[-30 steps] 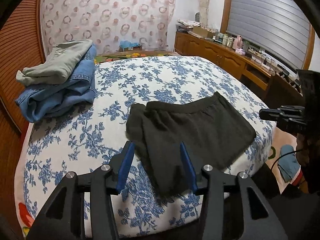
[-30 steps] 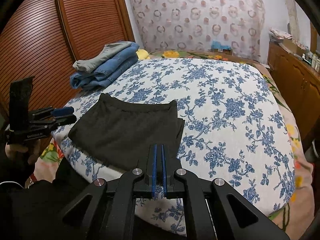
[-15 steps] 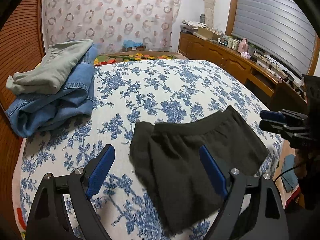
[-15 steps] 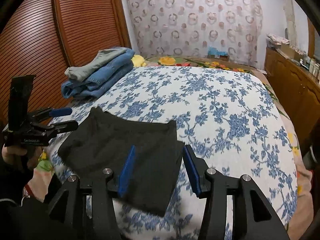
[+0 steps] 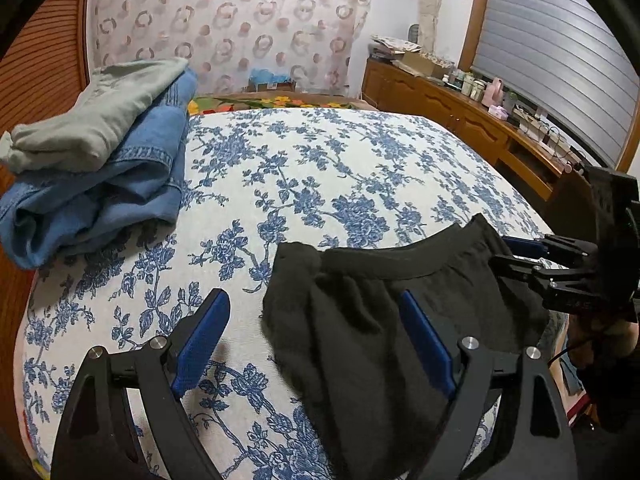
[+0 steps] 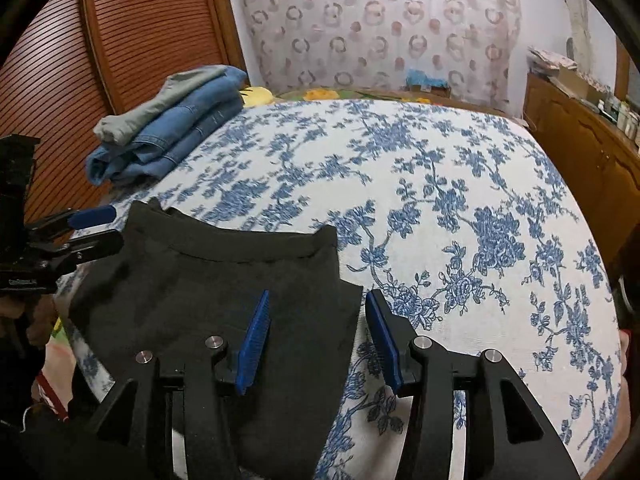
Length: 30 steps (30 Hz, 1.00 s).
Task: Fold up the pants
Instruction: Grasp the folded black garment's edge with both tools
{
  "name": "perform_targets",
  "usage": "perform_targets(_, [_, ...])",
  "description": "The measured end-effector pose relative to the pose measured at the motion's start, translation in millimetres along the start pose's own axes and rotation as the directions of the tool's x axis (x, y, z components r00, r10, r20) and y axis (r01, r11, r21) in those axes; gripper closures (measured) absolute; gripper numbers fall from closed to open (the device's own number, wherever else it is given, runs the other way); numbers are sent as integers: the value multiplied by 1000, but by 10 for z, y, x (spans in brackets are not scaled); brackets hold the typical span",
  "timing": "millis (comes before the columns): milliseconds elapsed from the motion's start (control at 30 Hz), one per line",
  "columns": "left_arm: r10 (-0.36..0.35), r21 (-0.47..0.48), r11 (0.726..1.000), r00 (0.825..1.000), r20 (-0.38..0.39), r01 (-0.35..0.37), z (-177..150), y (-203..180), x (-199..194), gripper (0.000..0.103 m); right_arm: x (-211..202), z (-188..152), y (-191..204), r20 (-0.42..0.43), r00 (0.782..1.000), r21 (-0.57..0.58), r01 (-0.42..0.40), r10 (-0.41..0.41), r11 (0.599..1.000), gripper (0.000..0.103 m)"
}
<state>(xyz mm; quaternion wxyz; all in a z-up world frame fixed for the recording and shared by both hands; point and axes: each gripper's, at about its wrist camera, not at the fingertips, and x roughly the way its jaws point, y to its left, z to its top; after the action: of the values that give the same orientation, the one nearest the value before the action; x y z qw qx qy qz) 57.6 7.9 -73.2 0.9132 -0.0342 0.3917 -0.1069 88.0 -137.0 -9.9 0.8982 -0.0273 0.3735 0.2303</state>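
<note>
Two grippers hover over the near edge of a bed (image 5: 360,168), one at each side of one pair of black pants (image 5: 380,320). Left gripper (image 5: 316,332): its jaws have just been opening and stand wide apart, straddling the pants' left edge, one blue pad over bare bedspread, the other over the cloth; neither pad presses on it. Right gripper (image 6: 316,328): its jaws have just been opening from shut and stand partly apart, astride the pants' right edge, left pad above the cloth, right pad above the bedspread, nothing clamped.

The pants lie flat on the blue-flowered bedspread at the near edge of the bed, folded into a broad dark slab. Their waistband (image 6: 248,252) faces the far wall and runs crosswise, left to right; the long axis runs from that band toward the viewer, with the lower part hanging off the near edge of the mattress. In the left wrist view the left corner of the band is bunched and folded over itself.

At the far left corner of the bed sits one stack of two other garments: blue jeans (image 5: 100,200) below, a grey-green piece (image 5: 100,116) on top, well apart from the pants.
</note>
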Motion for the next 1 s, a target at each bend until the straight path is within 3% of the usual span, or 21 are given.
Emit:
perform_targets(433, [-28, -43, 999, 1000, 2, 28, 119, 149, 88, 17, 92, 1, 33, -6, 1000, -20, 6, -6, 1000, 52])
perform_targets(667, [-67, -50, 997, 997, -31, 65, 101, 137, 195, 43, 84, -8, 35, 0, 1000, -25, 7, -7, 1000, 52])
perform_targets(833, [-75, -61, 996, 995, -62, 71, 58, 146, 278, 46, 91, -7, 46, -1, 1000, -30, 9, -10, 1000, 53])
perform_targets(1000, [-81, -58, 995, 995, -62, 77, 56, 142, 283, 50, 96, 1, 47, -5, 1000, -35, 5, -5, 999, 59])
